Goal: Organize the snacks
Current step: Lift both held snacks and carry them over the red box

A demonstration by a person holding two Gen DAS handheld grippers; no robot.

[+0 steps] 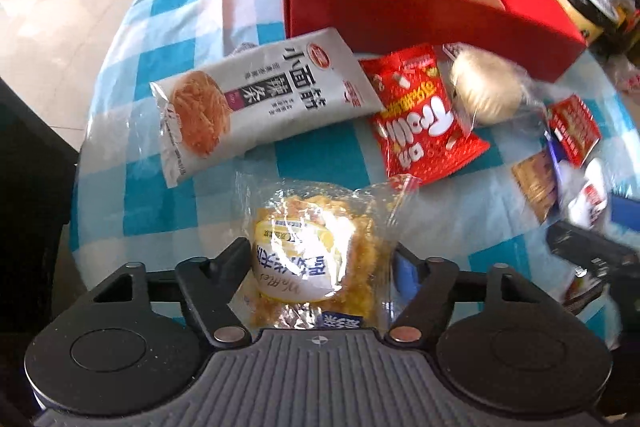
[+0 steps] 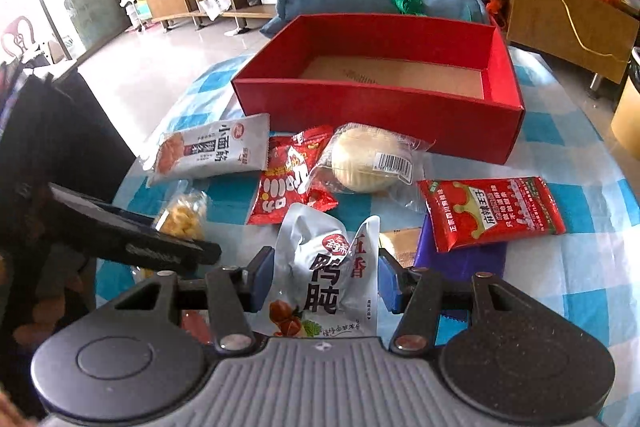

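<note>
A red box [image 2: 376, 115] sits on a blue-and-white checked tablecloth [image 2: 560, 267] amid red, white and yellow snack packets.

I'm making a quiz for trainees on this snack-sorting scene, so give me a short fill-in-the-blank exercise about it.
1. The box at the far side of the table is ____ in colour.
2. Inside, the box holds ____ snacks.
3. The right gripper is shut on a ____ pouch.
4. The checked tablecloth is white and ____.

Missing words: red; no; silver; blue
</note>
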